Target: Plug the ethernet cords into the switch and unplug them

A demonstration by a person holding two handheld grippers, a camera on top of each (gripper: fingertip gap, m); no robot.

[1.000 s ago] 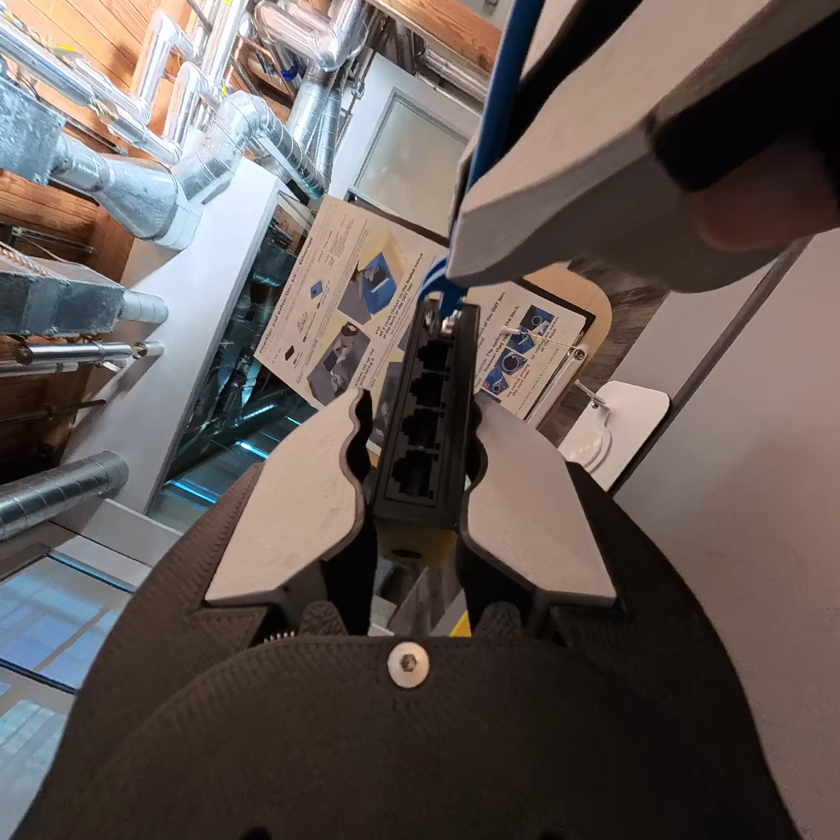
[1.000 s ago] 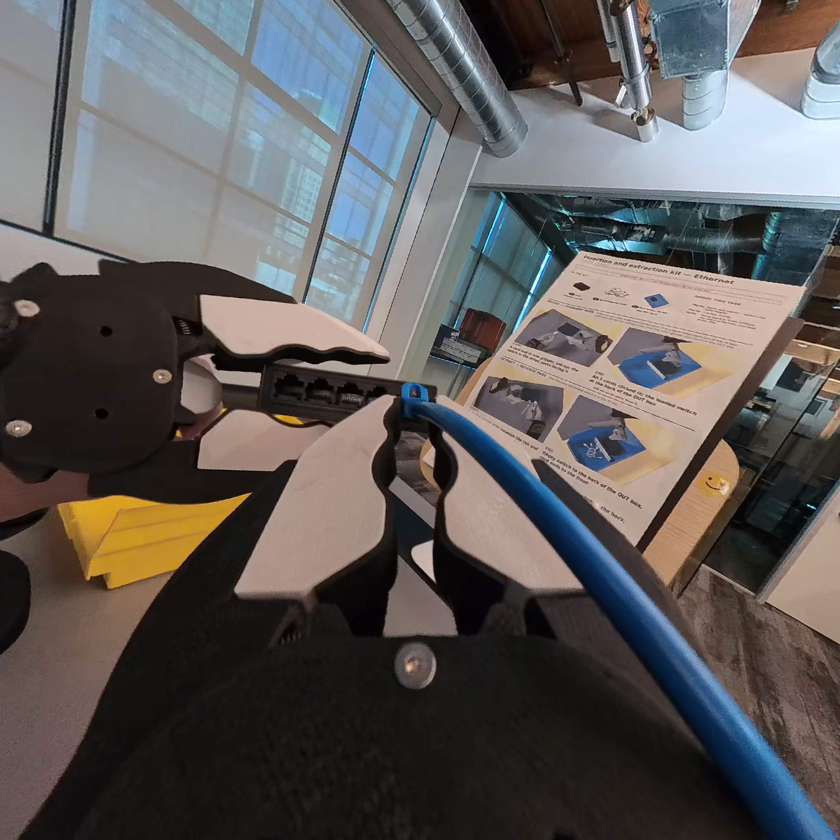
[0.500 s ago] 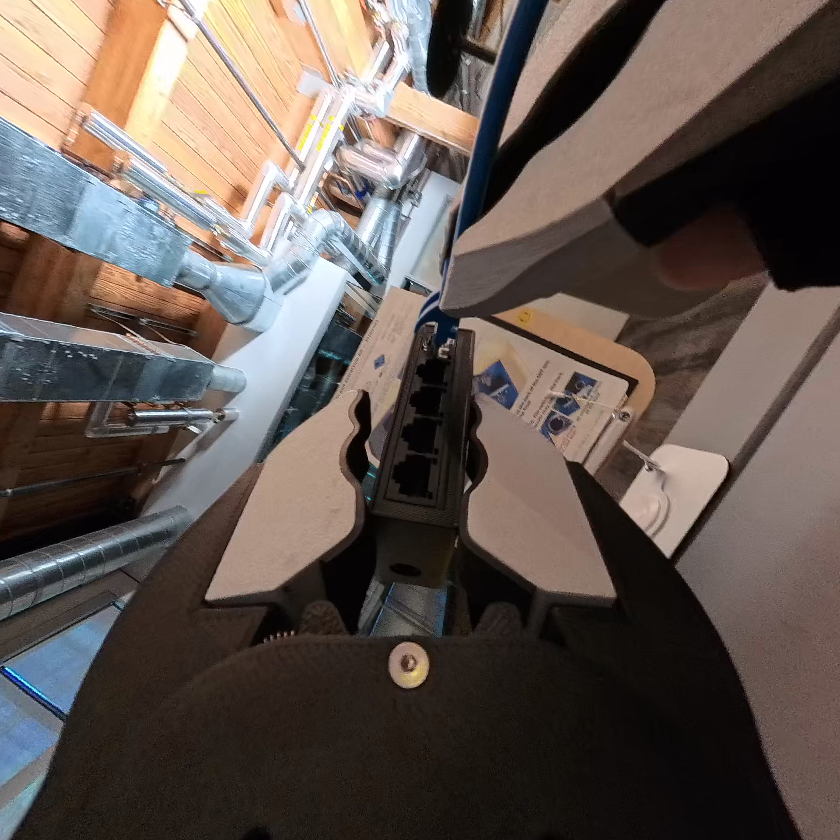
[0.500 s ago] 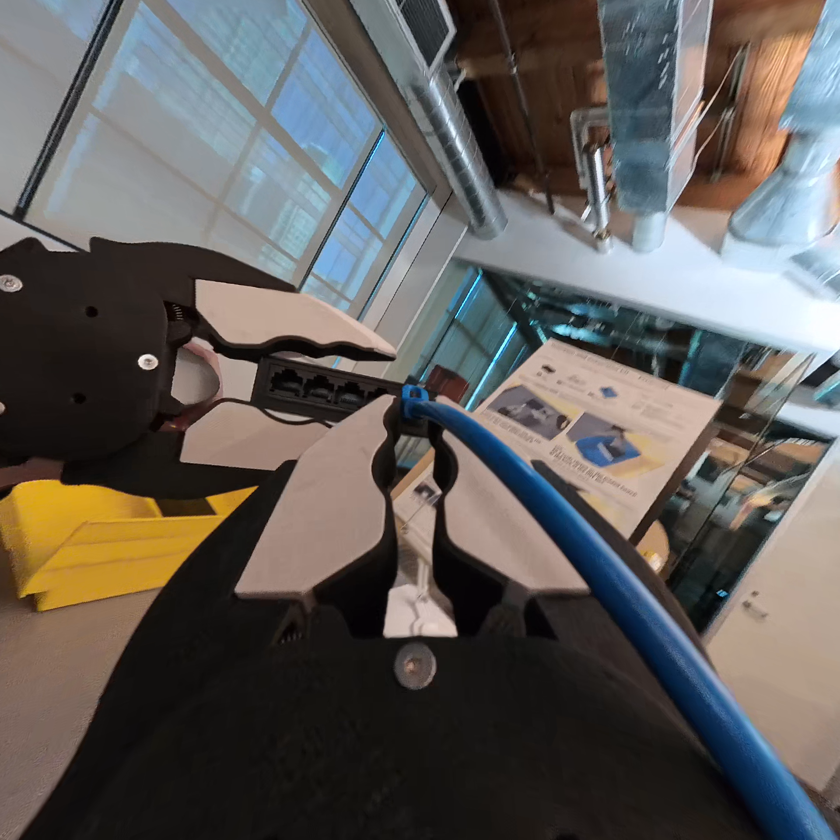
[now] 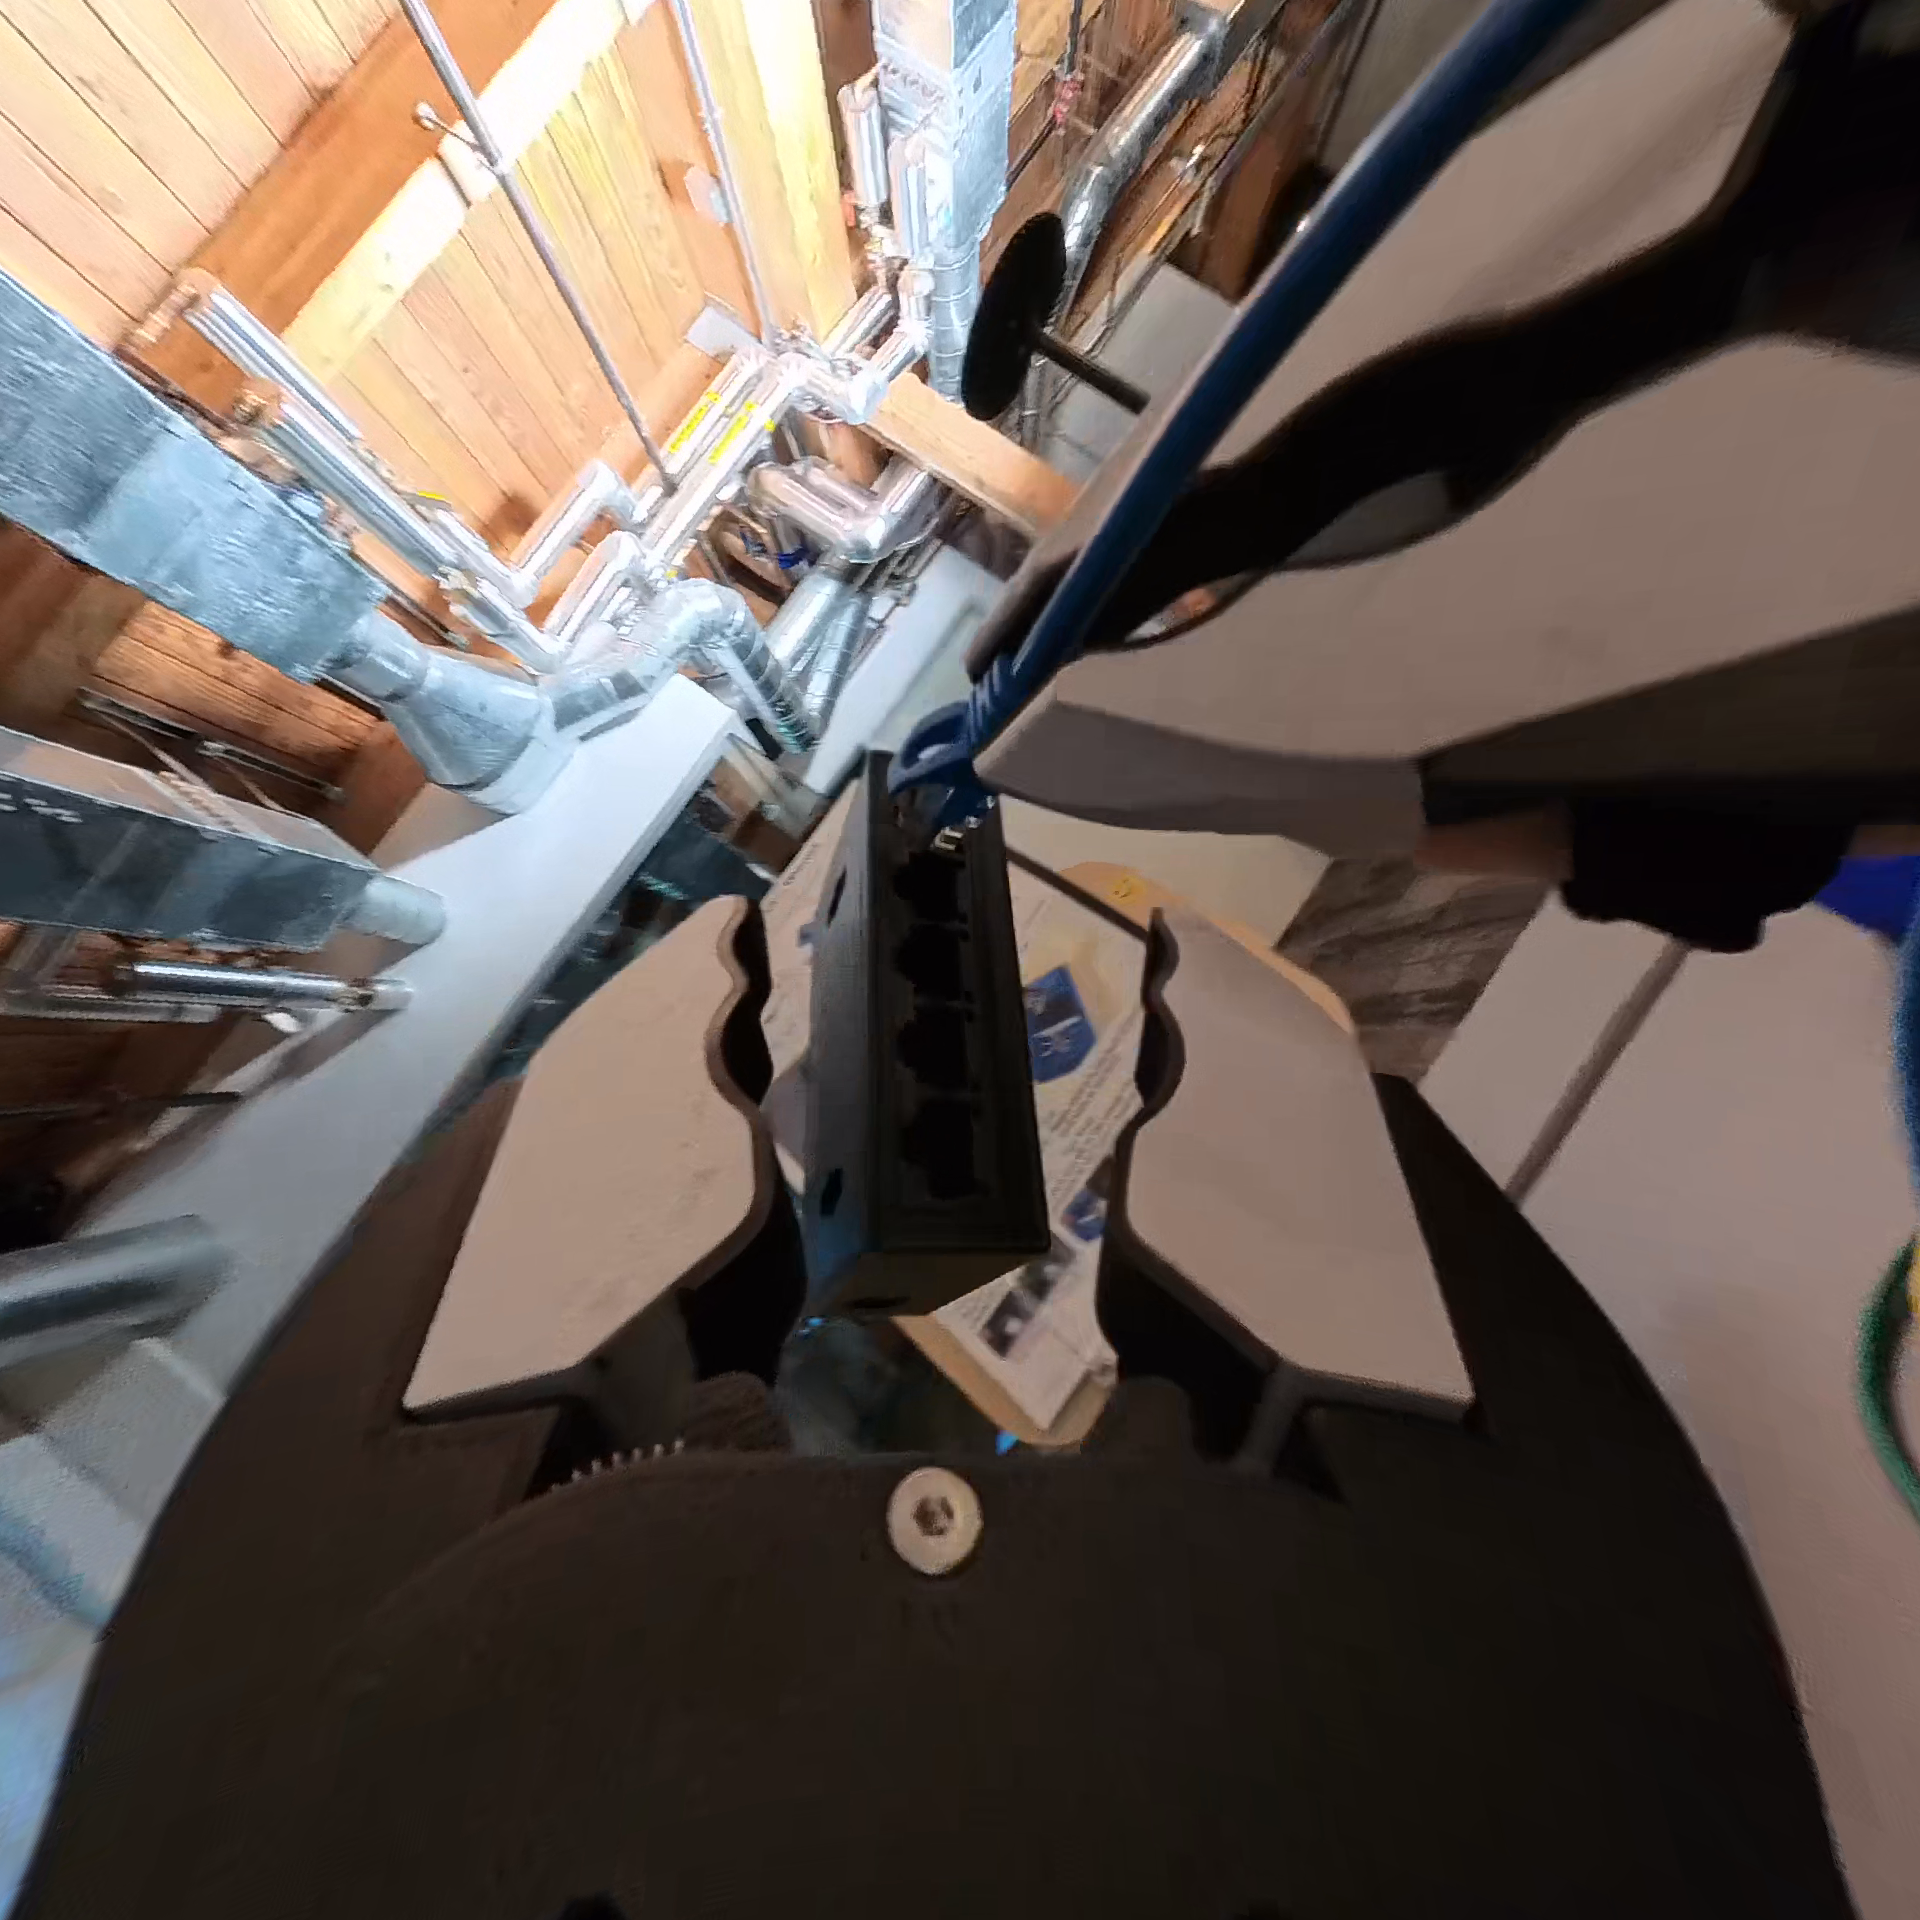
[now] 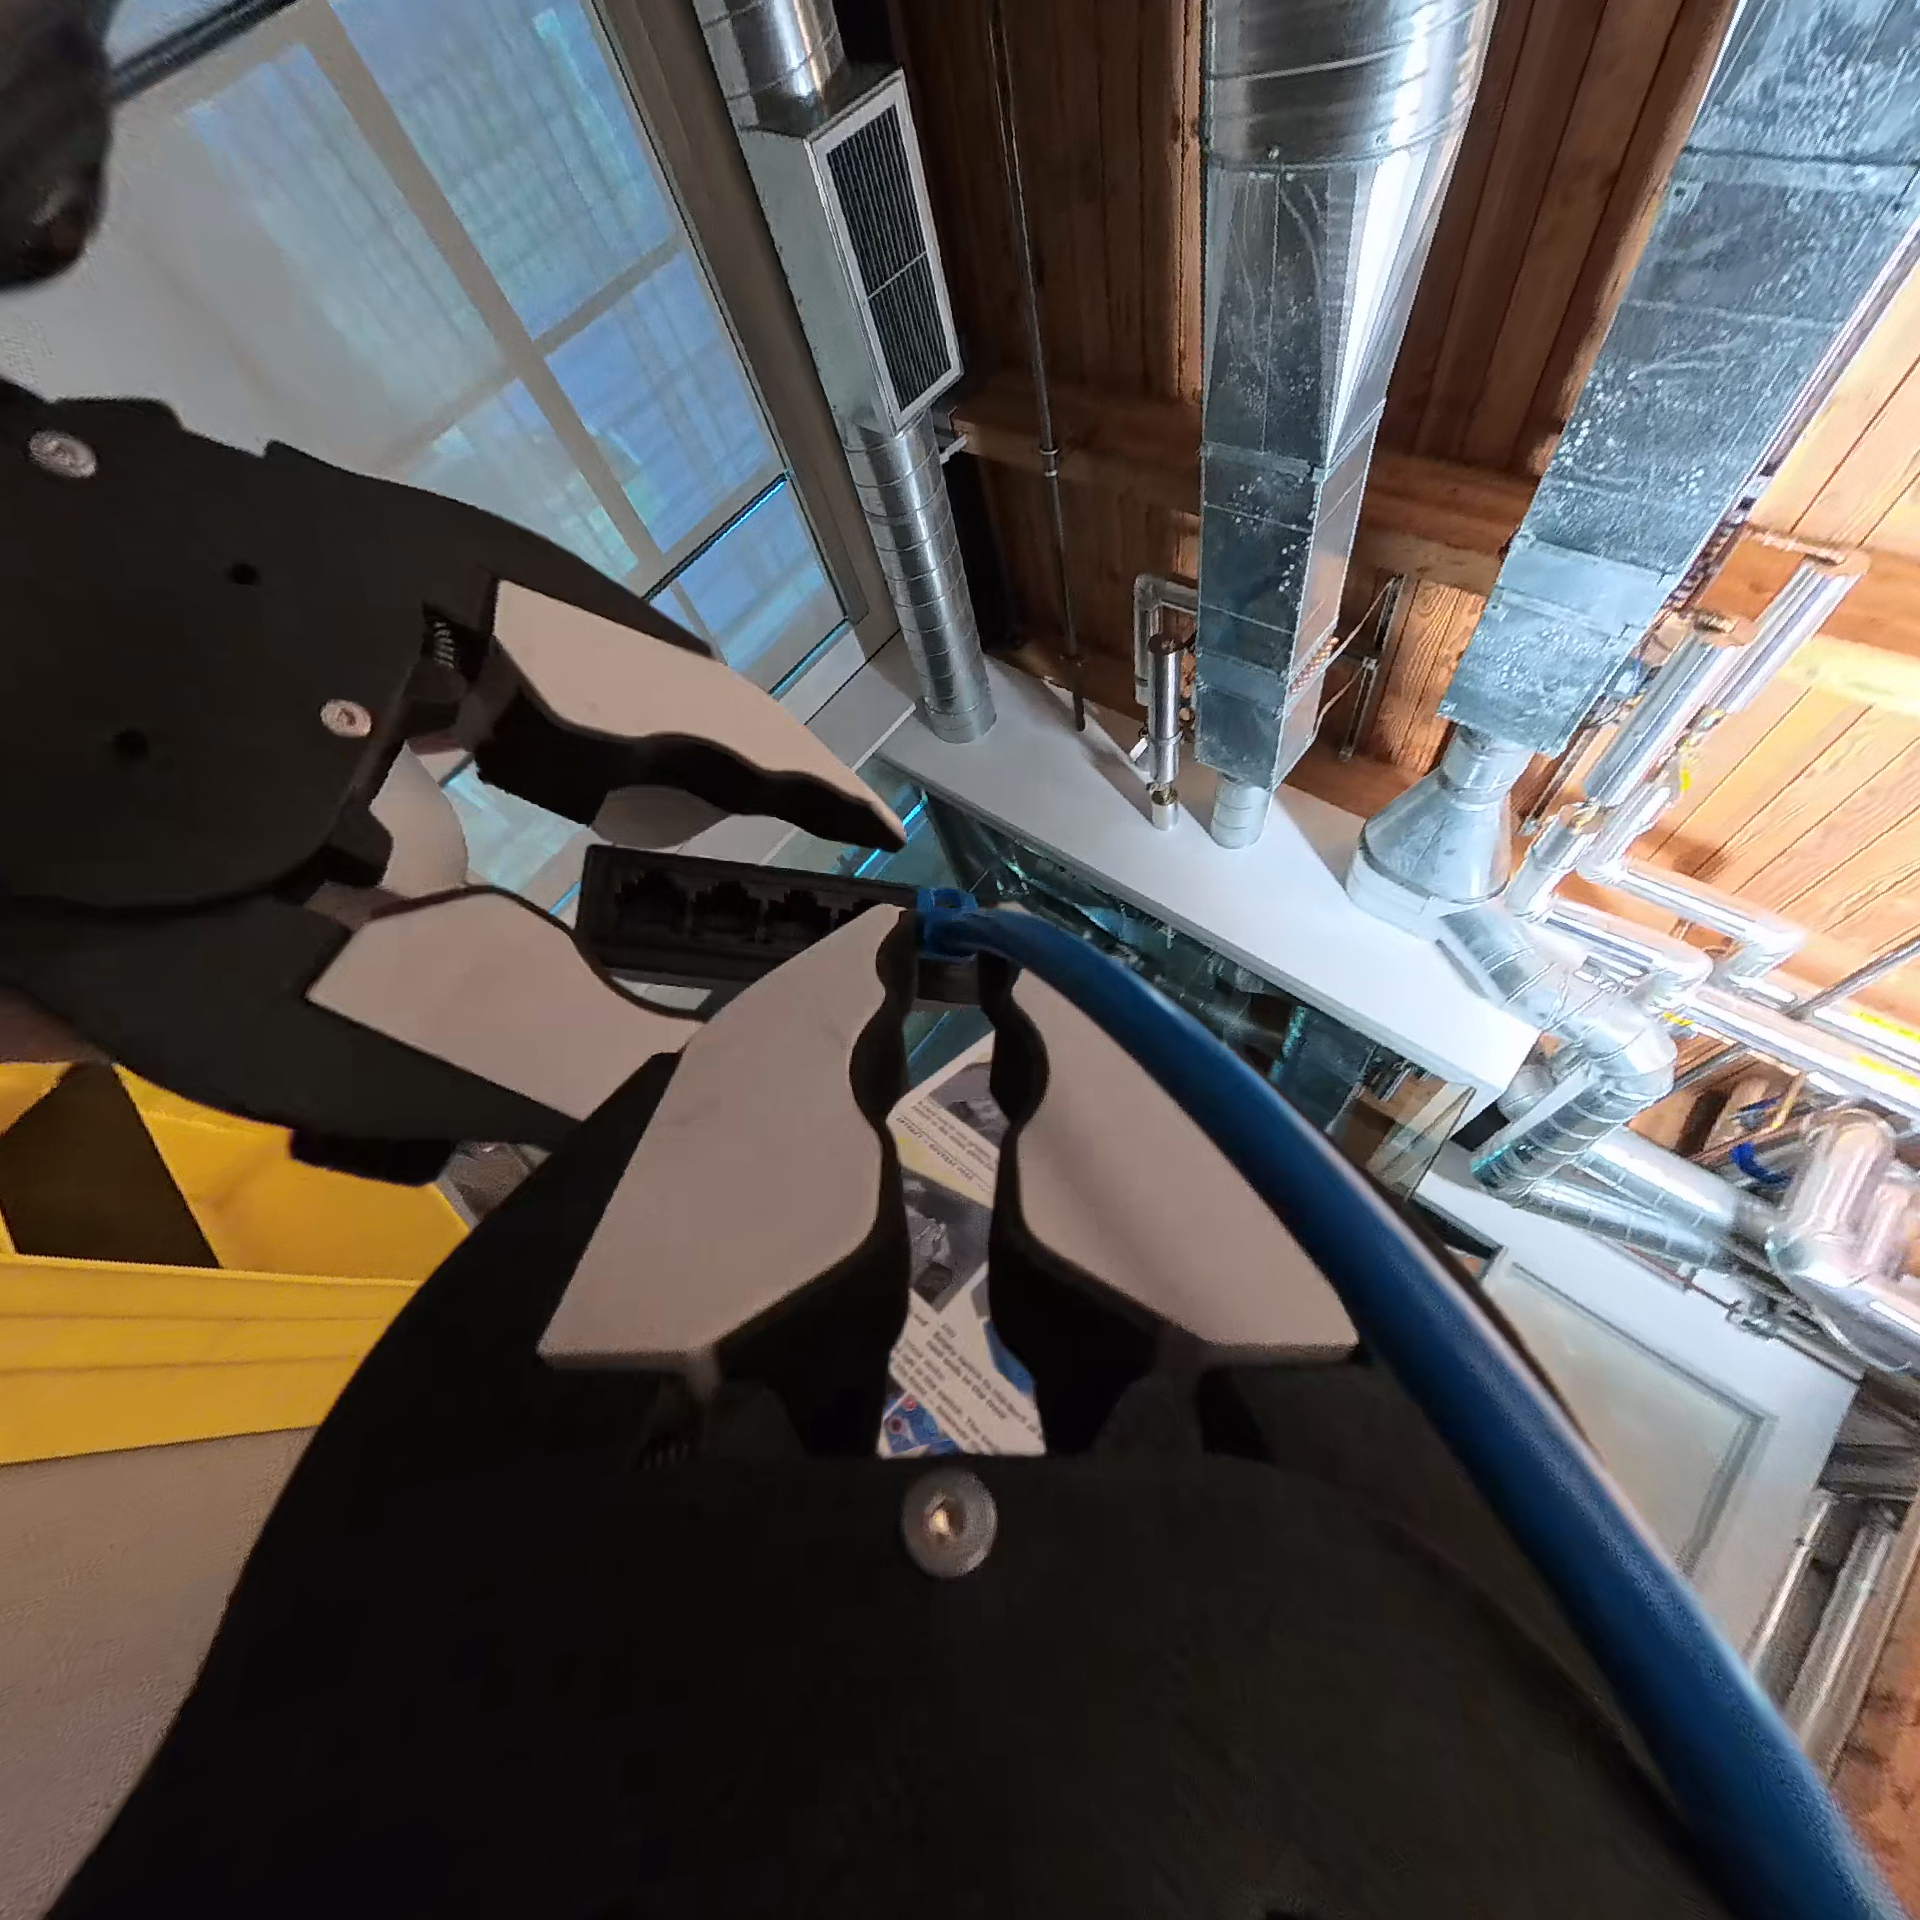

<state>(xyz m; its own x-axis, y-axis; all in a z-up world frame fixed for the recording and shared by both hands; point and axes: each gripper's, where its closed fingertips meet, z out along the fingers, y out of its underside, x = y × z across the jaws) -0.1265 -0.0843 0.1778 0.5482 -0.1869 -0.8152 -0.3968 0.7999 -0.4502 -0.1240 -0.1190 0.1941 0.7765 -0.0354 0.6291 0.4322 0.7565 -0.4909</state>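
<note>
Up against a ceiling of wood planks and silver ducts point(image 6: 1278, 364), well above the grey table point(image 6: 104, 1610) and the yellow bin point(image 6: 156, 1330) at near left: both grippers raised, working in the air.

Nearest the lens in its own view, the left gripper point(image 5: 945, 920): spread wide, with gaps showing on both sides of the black switch point(image 5: 925, 1049), and clamping nothing as far as can be seen. Cannot tell whether a pad brushes the casing somewhere out of sight.

Across from it, the right gripper point(image 6: 940, 940): pressed nearly together, pinching the plug end of the blue cord point(image 6: 1247, 1143), the rest of that cord trailing back to the near right. Seems to carry the switch by that plug alone, judging from the open fingers around the casing.

At the far end of the port row, the blue plug point(image 6: 935, 920): in or at the last socket. Cannot tell whether fully latched. Nearer along the row, four empty ports point(image 5: 940, 1081). At the right edge of the left wrist view, a thin green cord point(image 5: 1881, 1382), blurred, in neither grip.

Progress, as a judgement: early. At most one cord plugged in. Left to do: fill the other ports, then pull every plug out again.
</note>
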